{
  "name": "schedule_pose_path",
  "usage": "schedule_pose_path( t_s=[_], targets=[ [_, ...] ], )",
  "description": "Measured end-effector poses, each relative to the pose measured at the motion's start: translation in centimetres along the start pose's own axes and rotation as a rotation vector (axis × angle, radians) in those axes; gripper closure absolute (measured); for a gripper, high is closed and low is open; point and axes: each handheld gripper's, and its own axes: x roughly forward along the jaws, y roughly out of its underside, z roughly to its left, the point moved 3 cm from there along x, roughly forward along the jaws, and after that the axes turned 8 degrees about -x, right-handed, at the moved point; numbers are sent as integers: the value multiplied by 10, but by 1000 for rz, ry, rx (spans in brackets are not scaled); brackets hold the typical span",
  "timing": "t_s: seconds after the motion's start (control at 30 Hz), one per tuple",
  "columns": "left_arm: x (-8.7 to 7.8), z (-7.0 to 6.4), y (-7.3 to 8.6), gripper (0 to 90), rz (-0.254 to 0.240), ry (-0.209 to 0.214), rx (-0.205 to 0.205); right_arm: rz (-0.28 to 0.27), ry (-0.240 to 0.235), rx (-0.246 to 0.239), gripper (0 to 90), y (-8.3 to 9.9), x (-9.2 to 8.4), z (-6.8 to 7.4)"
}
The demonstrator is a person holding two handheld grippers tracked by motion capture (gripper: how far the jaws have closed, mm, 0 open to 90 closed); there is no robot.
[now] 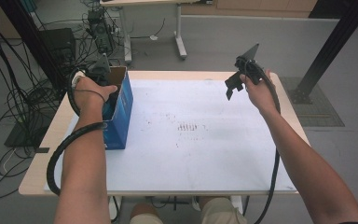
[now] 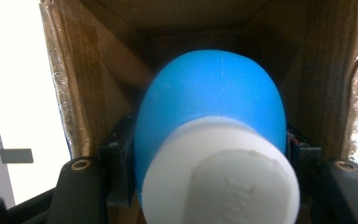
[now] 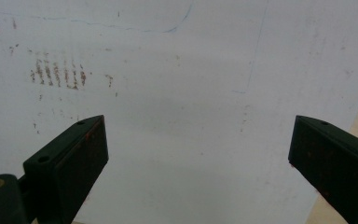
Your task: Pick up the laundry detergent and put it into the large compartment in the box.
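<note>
A blue cardboard box (image 1: 122, 109) stands open-topped at the table's left edge. My left gripper (image 2: 209, 161) reaches down into it, and its brown inner walls (image 2: 98, 70) surround the jaws. The jaws are shut on a blue bottle (image 2: 209, 88) with a white ribbed cap (image 2: 223, 177) that points toward the camera. My right gripper (image 1: 233, 87) hovers above the far right of the white table cover (image 1: 191, 149). Its jaws stand wide open, with nothing between them, over the bare cover (image 3: 191, 70).
Faint brown scuff marks (image 1: 186, 127) dot the middle of the cover. The wooden table edge (image 1: 293, 116) runs along the right. Cables (image 1: 9, 102) and a black stand lie on the floor at left; a black frame post (image 1: 328, 46) rises at back right.
</note>
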Motion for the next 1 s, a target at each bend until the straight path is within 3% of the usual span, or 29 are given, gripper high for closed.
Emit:
schedule_pose_path(
  t_s=[1.0],
  targets=[
    [0,3,0,366,-3,9,-5,6,4,-15,45,-3,1,4]
  ],
)
